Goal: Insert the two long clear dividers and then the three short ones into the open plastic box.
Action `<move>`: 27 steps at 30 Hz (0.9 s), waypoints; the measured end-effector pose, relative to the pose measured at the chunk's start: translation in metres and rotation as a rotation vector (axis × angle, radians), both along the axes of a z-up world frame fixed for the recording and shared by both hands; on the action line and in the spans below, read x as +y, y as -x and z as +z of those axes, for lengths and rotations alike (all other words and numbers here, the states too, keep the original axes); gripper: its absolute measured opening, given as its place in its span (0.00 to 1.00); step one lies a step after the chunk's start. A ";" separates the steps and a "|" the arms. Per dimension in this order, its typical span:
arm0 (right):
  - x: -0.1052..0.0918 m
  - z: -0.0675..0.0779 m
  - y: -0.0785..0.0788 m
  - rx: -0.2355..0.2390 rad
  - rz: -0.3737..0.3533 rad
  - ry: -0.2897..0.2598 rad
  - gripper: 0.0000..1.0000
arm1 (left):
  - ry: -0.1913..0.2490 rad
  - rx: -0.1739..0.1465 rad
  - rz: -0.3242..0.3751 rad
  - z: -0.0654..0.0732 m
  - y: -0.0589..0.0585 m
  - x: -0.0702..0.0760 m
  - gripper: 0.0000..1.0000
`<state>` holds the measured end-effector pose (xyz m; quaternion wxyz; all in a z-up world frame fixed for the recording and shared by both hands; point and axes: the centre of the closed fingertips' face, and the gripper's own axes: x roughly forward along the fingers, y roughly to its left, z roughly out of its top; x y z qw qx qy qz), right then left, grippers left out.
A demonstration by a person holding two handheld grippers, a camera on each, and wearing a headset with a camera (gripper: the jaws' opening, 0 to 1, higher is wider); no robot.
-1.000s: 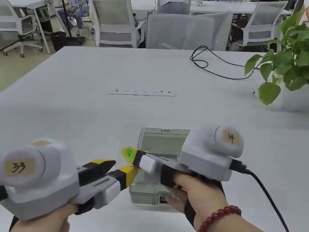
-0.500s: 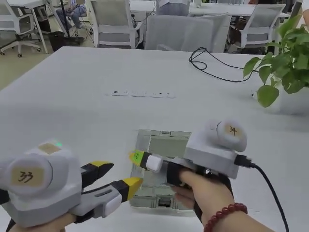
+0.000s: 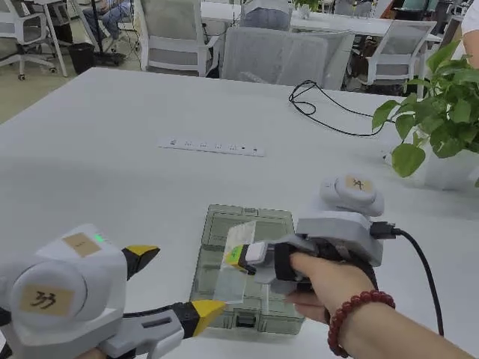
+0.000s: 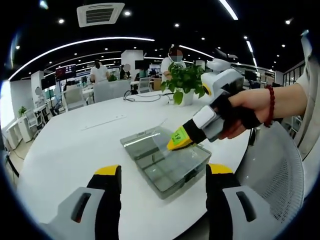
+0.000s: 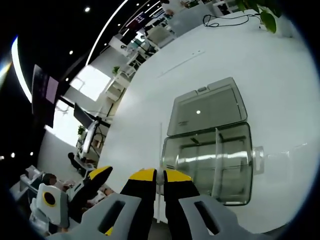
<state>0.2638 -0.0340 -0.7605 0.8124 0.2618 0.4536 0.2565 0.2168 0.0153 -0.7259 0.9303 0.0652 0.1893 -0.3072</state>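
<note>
Over the open box, right gripper pinches a clear divider; left gripper gapes empty

- We're pretty sure this is an open-plan office: there's a big white meeting table with swivel chairs pushed up along its far side.
- On the tabletop we spot a power strip, a loose black cable and a potted plant.
- In the left gripper view we see a ceiling air vent, recessed spotlights, more desks, and people standing in the back.
</note>
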 end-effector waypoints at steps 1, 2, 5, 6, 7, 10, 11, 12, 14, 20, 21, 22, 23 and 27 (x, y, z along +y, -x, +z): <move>-0.002 -0.002 0.000 0.011 -0.001 0.013 0.06 | 0.000 0.000 -0.004 0.000 0.000 0.000 0.72; -0.002 -0.003 -0.001 0.017 -0.002 0.020 0.06 | 0.001 0.000 -0.007 -0.001 0.000 -0.001 0.74; -0.006 -0.007 -0.002 0.057 -0.012 0.039 0.06 | 0.001 -0.003 -0.021 -0.002 0.000 -0.002 0.78; -0.006 -0.007 -0.003 0.063 -0.013 0.042 0.06 | 0.000 -0.002 -0.024 -0.003 0.000 -0.002 0.80; -0.008 -0.009 -0.003 0.077 -0.016 0.055 0.06 | 0.001 0.000 -0.028 -0.003 0.000 -0.003 0.83; -0.009 -0.014 -0.004 0.110 -0.016 0.073 0.06 | 0.000 -0.004 -0.041 -0.003 0.000 -0.004 0.87; -0.009 -0.015 -0.004 0.124 -0.019 0.079 0.06 | 0.000 -0.006 -0.045 -0.003 0.000 -0.005 0.88; -0.010 -0.016 -0.005 0.137 -0.023 0.085 0.06 | 0.002 -0.005 -0.046 -0.003 0.000 -0.005 0.89; -0.011 -0.018 -0.006 0.150 -0.023 0.092 0.06 | 0.005 -0.010 -0.049 -0.002 -0.001 -0.005 0.90; -0.013 -0.025 -0.008 0.196 -0.006 0.140 0.06 | 0.005 -0.015 -0.064 0.000 0.000 -0.005 0.95; -0.013 -0.026 -0.008 0.199 -0.001 0.147 0.06 | 0.005 -0.019 -0.066 0.000 -0.001 -0.005 0.96; -0.014 -0.027 -0.008 0.203 0.002 0.151 0.06 | 0.005 -0.020 -0.067 0.000 -0.001 -0.005 0.97; -0.014 -0.028 -0.009 0.207 0.003 0.162 0.06 | 0.003 -0.017 -0.069 -0.001 -0.001 -0.005 0.98; -0.015 -0.033 -0.010 0.225 0.019 0.196 0.06 | -0.015 -0.008 -0.083 -0.005 -0.001 -0.005 1.00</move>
